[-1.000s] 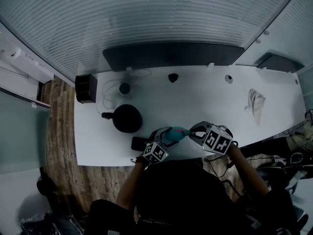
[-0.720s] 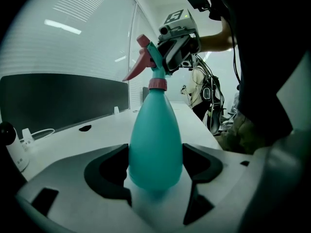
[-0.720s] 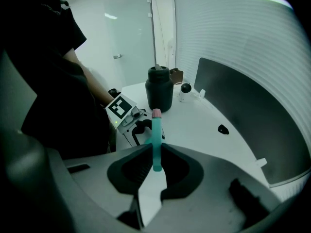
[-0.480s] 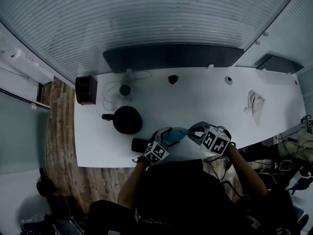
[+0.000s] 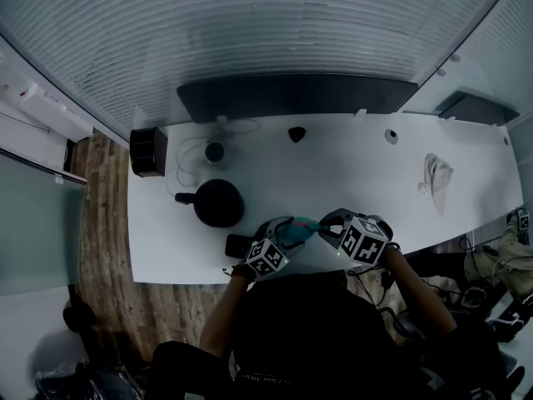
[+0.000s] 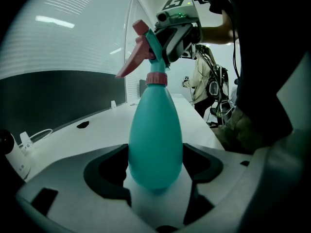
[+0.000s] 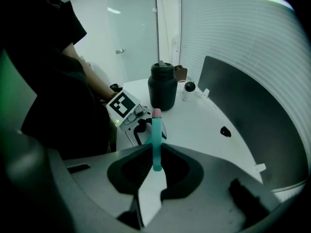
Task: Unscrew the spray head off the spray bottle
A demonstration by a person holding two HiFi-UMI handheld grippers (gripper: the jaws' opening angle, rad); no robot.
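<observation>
White table stands over a wooden floor.

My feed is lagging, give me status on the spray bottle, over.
Left gripper shut on spray bottle body. Right gripper shut on spray head, head on the neck. Black jug on desk, well apart.
</observation>
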